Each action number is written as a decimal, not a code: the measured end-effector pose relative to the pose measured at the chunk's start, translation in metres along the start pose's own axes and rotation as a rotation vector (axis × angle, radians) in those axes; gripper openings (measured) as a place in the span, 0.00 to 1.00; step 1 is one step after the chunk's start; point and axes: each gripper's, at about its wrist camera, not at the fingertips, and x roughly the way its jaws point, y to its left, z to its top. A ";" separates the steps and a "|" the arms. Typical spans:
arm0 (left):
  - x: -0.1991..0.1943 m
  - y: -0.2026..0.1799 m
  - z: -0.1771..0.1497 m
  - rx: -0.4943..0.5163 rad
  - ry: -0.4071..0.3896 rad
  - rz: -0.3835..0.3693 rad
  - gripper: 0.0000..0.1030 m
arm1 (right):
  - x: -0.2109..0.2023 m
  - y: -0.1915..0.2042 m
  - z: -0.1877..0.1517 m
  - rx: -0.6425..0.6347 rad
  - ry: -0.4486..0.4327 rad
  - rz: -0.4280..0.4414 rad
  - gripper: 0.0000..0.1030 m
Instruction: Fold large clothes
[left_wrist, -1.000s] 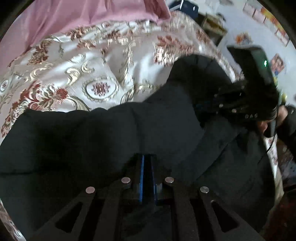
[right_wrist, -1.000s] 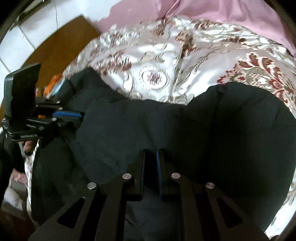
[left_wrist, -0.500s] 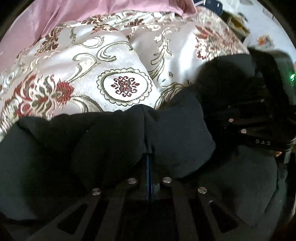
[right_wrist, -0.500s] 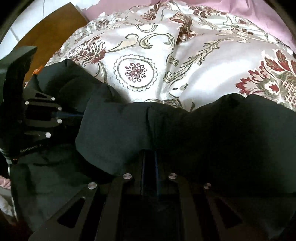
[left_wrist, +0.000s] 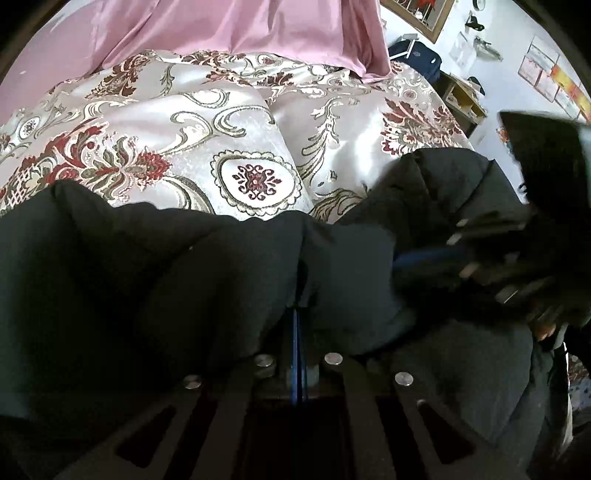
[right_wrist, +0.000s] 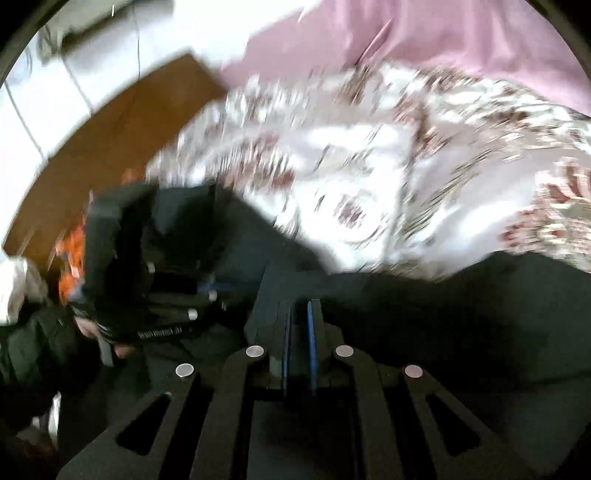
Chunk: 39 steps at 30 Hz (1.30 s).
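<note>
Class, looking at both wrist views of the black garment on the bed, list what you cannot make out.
- Black garment: its type; the left wrist view's edges crop it.
- Bedspread pattern: motion-blurred in the right wrist view.
- Left gripper fingers: tips buried in cloth.
- Right gripper: whether cloth sits between its fingers; too dark.
- Wall pictures: too small.

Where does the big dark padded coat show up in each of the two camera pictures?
Left wrist view: the big dark padded coat fills the lower half, bunched along the middle.
Right wrist view: it spreads over the lower right and centre.
Shared landmark: the round maroon medallion on the shiny flowered bedspread, just above the coat's edge.
</note>
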 end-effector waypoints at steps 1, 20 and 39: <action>0.002 0.000 0.000 0.006 0.003 0.005 0.04 | 0.011 0.003 -0.003 -0.019 0.035 -0.027 0.06; -0.023 -0.029 0.003 0.001 -0.020 0.218 0.04 | -0.010 -0.018 -0.032 0.187 -0.049 0.031 0.23; -0.165 -0.092 -0.050 -0.175 -0.270 0.248 0.98 | -0.172 0.029 -0.075 0.088 -0.293 -0.218 0.88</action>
